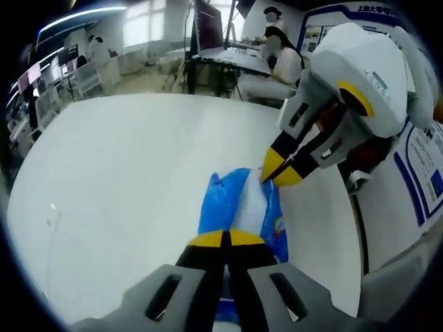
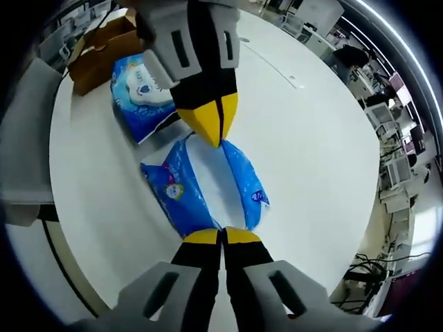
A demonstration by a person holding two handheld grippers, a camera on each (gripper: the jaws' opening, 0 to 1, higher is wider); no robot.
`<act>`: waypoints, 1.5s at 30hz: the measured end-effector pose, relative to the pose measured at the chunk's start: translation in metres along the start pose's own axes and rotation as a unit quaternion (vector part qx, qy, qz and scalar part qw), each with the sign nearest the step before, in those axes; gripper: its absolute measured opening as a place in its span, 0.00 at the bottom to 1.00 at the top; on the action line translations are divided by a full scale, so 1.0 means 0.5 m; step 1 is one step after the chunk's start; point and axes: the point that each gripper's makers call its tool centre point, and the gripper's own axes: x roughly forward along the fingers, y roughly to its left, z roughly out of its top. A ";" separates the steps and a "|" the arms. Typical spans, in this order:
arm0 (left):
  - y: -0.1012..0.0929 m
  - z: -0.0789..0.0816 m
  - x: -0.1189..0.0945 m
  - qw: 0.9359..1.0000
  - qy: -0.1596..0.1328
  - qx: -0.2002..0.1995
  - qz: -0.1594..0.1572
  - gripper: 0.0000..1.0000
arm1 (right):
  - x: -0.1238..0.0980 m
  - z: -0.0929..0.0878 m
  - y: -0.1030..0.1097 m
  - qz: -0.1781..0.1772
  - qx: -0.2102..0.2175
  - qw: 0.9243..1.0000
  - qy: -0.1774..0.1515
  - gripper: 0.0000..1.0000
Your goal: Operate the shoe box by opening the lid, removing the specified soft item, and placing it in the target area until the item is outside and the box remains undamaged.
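Gripping opposite ends of a blue soft pack (image 2: 208, 183) on a round white table (image 2: 311, 124), two handheld grippers share one load: in the right gripper view the right gripper (image 2: 222, 238) has its yellow-tipped jaws pressed together on the pack's near edge at 6 o'clock, while the left gripper (image 2: 209, 131) reaches in from 12 o'clock with its jaws closed on the far edge. The left gripper view shows the same hold from the other side, with the left gripper (image 1: 226, 239) pinching the pack (image 1: 239, 204) at 6 o'clock and the right gripper (image 1: 278, 173) biting the far corner at 2 o'clock. The pack lies out on the bare tabletop, so it is already outside the brown cardboard shoe box (image 2: 104, 48), which stands open at 11 o'clock in the right gripper view; a second blue pack (image 2: 142, 97) rests between box and held pack, just beside the latter. The likely trouble from here is the thin wrapper: both grips sit on its edges, and any pull apart could stretch or tear the film or let one end slip free. Releasing one side first may let the pack flop or slide against its neighbour. The box looks well apart from both grippers, so damage to it seems unlikely unless a hand swings wide.
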 end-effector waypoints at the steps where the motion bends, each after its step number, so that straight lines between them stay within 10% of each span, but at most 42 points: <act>1: 0.003 0.001 0.002 1.000 -0.001 -0.006 0.003 0.00 | 0.000 0.000 0.000 -0.001 0.001 1.000 0.000 0.00; 12: -0.003 -0.003 -0.013 0.999 -0.008 -0.036 0.002 0.00 | -0.004 0.015 -0.002 -0.007 0.021 1.000 -0.018 0.08; 23: -0.004 -0.004 -0.054 0.999 -0.011 -0.051 0.015 0.21 | -0.042 0.047 0.021 0.001 0.050 0.998 -0.046 0.24; 45: -0.057 0.032 -0.243 0.994 -0.072 -0.071 0.045 0.52 | -0.154 0.120 0.046 -0.022 0.061 0.993 -0.099 0.40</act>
